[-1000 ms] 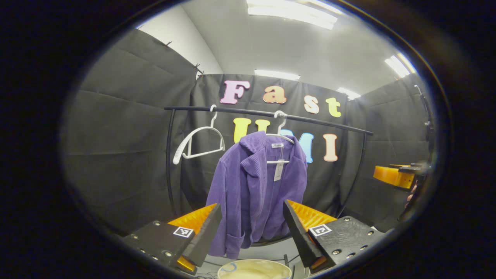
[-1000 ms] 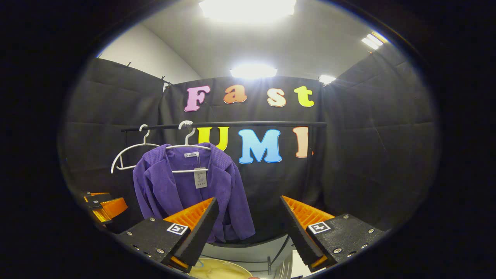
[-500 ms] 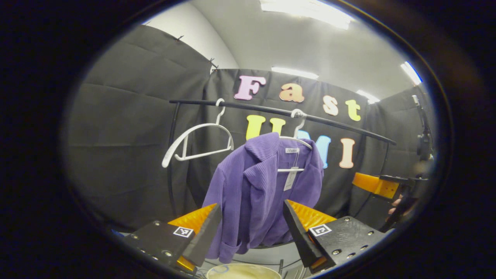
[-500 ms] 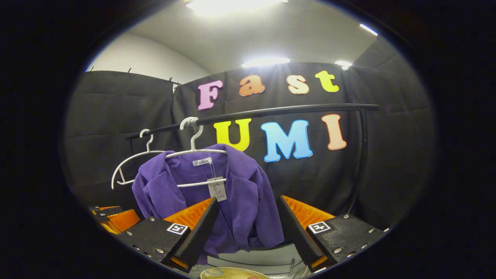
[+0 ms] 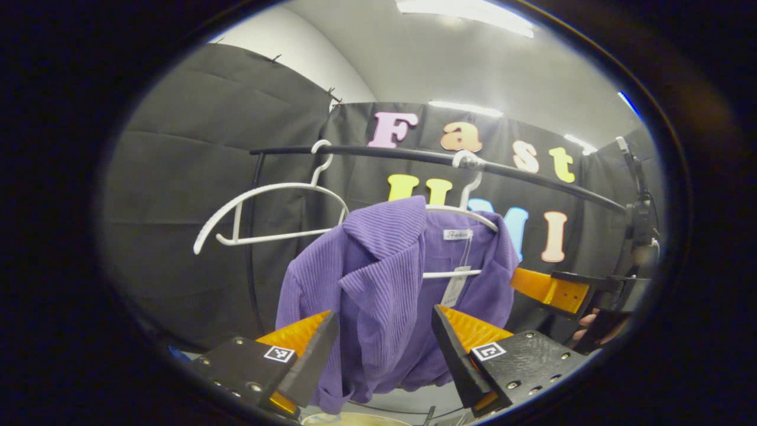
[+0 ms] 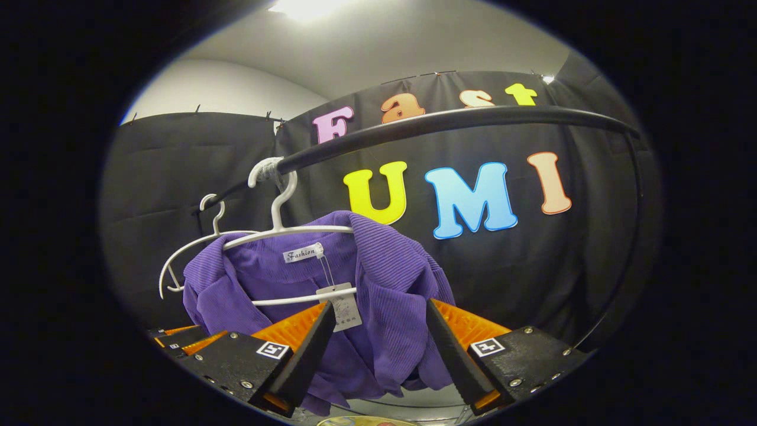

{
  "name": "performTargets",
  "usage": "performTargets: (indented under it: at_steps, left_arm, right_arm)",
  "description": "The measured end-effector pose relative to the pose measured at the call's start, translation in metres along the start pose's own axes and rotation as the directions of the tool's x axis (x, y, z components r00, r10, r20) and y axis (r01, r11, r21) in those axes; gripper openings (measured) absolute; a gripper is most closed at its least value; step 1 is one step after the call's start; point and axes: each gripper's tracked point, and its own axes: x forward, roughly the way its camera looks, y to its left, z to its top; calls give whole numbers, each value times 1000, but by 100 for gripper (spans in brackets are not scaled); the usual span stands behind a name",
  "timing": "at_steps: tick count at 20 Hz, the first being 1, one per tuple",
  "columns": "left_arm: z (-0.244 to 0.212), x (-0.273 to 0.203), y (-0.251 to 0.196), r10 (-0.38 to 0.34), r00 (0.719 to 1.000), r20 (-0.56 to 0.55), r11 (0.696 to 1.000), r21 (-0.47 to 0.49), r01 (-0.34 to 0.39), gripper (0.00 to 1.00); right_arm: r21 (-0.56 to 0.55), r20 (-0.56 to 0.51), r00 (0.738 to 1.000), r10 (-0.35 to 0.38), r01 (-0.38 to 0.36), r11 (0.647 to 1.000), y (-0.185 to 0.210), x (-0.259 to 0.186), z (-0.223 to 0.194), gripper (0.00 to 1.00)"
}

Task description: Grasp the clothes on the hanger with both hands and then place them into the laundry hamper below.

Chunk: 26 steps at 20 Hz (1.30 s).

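Two grippers face one purple jacket (image 5: 384, 296) on the rail (image 5: 414, 157).

Two white hangers share the black rail: one carries the jacket (image 6: 378, 284), one empty hanger (image 5: 266, 207) hangs beside it. The left gripper (image 5: 384, 349) and the right gripper (image 6: 375, 343) each have their fingers spread wide, the jacket's cloth seen between them, gripping nothing. One paper tag (image 6: 343, 307) dangles from the collar. A hamper rim (image 5: 355, 420) shows below.

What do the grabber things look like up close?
Each one has two wedge-shaped fingers sticking out of flat black blocks. On the left gripper and the right gripper, every block has small silver screws and a little black-and-white square marker sticker near the finger. The fingers' inner faces are ridged.
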Motion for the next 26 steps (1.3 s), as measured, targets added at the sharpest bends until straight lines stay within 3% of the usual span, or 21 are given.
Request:
performTargets:
  at_steps: [2, 3, 4, 9, 10, 18, 20, 21, 23, 24, 25, 26]
  left_arm:
    - [-1, 11, -6, 16, 1000, 1, 999, -33, -16, 92]
    - [-2, 16, -6, 27, 1000, 2, 999, -43, -27, 99]
    - [-3, 19, -4, 48, 999, -1, 998, -45, -48, 92]
    - [-16, 40, -12, 66, 998, -17, 995, -75, -67, 92]
    - [-18, 44, -13, 73, 997, -18, 994, -79, -75, 99]
    - [-12, 62, -7, 175, 985, -9, 983, -50, -175, 98]
    - [-11, 65, -16, 144, 990, 3, 989, -32, -143, 99]
    - [-8, 70, -14, 161, 987, 21, 987, -10, -161, 96]
    - [-8, 77, -21, 136, 990, 26, 991, 13, -137, 59]
    - [-7, 80, -23, 123, 992, 34, 992, 25, -124, 54]
    - [-4, 74, -12, 177, 983, 46, 983, 37, -179, 60]
    - [-3, 75, -13, 166, 985, 47, 986, 27, -167, 25]
  right_arm:
    - [-8, -5, 1000, 5, -5, 1000, -3, 15, -3, 95]
    - [-14, -9, 1000, 3, -3, 1000, -5, 22, -4, 95]
    - [-21, -15, 1000, 2, -2, 1000, -7, 31, -7, 95]
    - [-25, -52, 998, 36, -37, 999, -10, 63, -25, 95]
    - [-28, -56, 997, 46, -47, 998, -9, 67, -27, 94]
    - [-94, -42, 994, 105, -109, 990, 1, 86, -33, 94]
    - [-81, -41, 990, 132, -135, 988, 0, 90, -34, 88]
    - [-85, -38, 989, 143, -145, 986, -2, 95, -33, 83]
    - [-92, -39, 988, 152, -155, 984, -11, 104, -32, 66]
    - [-88, -42, 987, 154, -157, 984, -10, 101, -34, 54]
    - [-78, -46, 986, 162, -165, 983, -10, 100, -36, 48]
    - [-69, -51, 984, 172, -175, 982, -11, 98, -37, 36]
